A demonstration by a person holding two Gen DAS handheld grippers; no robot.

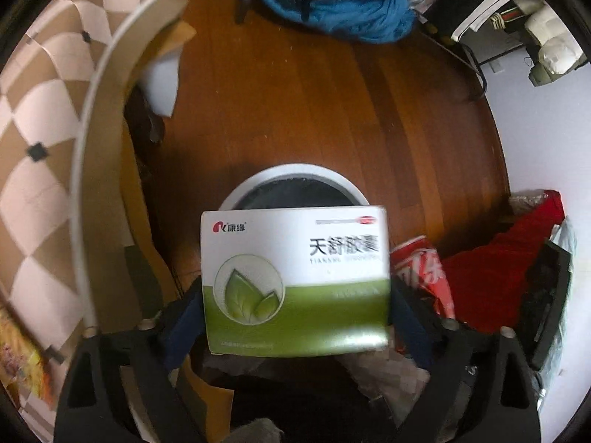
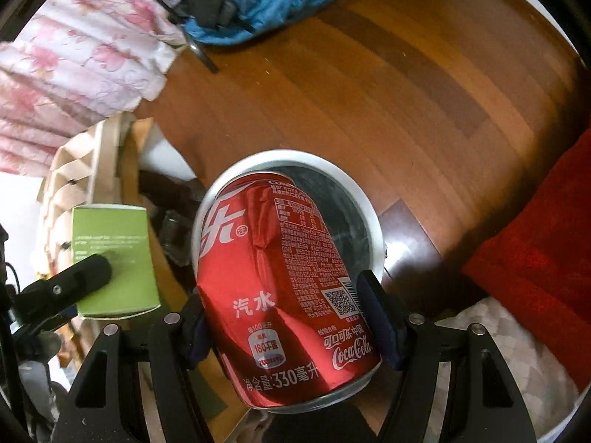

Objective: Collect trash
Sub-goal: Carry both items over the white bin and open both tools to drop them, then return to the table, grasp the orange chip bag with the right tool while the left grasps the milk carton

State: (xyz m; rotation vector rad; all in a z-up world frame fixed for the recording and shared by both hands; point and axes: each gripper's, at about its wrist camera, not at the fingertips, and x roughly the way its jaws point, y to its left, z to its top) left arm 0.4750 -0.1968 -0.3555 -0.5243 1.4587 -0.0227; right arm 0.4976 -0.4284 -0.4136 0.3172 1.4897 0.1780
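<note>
My left gripper (image 1: 295,295) is shut on a white and green medicine box (image 1: 295,280), held above the near side of a round white trash bin (image 1: 295,173) with a dark inside. My right gripper (image 2: 288,313) is shut on a dented red Coca-Cola can (image 2: 280,288), held over the same bin (image 2: 373,221). The can (image 1: 421,262) also shows in the left wrist view, just right of the box. The box's green side (image 2: 114,258) and a left finger (image 2: 74,280) show at the left of the right wrist view.
The bin stands on a wooden floor (image 1: 314,103). A blue cloth (image 1: 351,11) lies at the far side, a red cloth (image 2: 535,251) to the right. A cardboard box (image 1: 55,147) stands on the left, with pink floral fabric (image 2: 81,59) behind.
</note>
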